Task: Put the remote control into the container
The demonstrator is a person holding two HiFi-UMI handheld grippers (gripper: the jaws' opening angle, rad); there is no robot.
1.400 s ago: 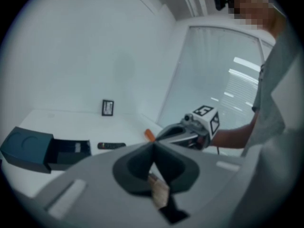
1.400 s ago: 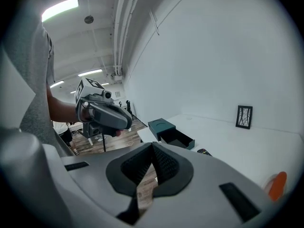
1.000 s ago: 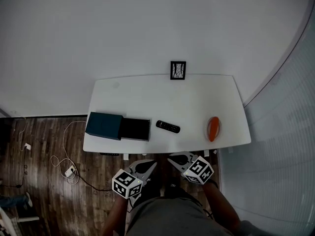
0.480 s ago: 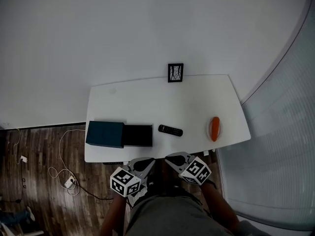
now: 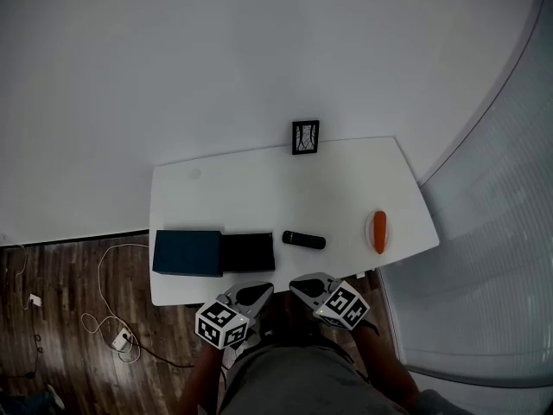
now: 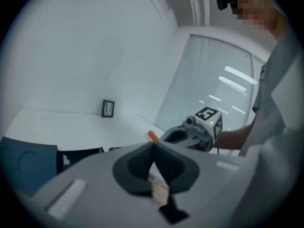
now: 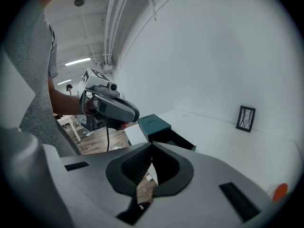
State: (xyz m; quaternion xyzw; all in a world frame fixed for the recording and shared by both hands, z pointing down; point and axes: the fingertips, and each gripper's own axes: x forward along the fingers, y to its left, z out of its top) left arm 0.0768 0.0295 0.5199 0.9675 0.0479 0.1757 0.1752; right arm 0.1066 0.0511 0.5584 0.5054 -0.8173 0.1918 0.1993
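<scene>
The remote control (image 5: 303, 239) lies flat on the white table (image 5: 259, 188), near the front edge and roughly mid-width, long axis running left to right in the head view. Neither gripper touches it.

Just beside it on the left sits the container (image 5: 186, 252), a dark teal box with a black, open-topped section (image 5: 247, 252) facing the remote. A narrow strip of white tabletop lies between the remote's left end and that open section; the two are apart.

To the right of the remote, well apart, an orange object (image 5: 378, 231) rests on a small white dish at the table's right end. A small black picture frame (image 5: 305, 137) stands upright at the back edge against the wall, well behind the remote.

The left gripper (image 5: 262, 290) and right gripper (image 5: 298, 284) hang side by side in front of the table's front edge, short of the remote, tips angled toward each other. In the left gripper view the left gripper's jaws meet at the tip with nothing between them. In the right gripper view the right gripper's jaws are likewise pressed together and empty.

On the wooden floor (image 5: 52, 318) left of the table, white cables (image 5: 102, 292) trail to a small plug block (image 5: 121, 340).
</scene>
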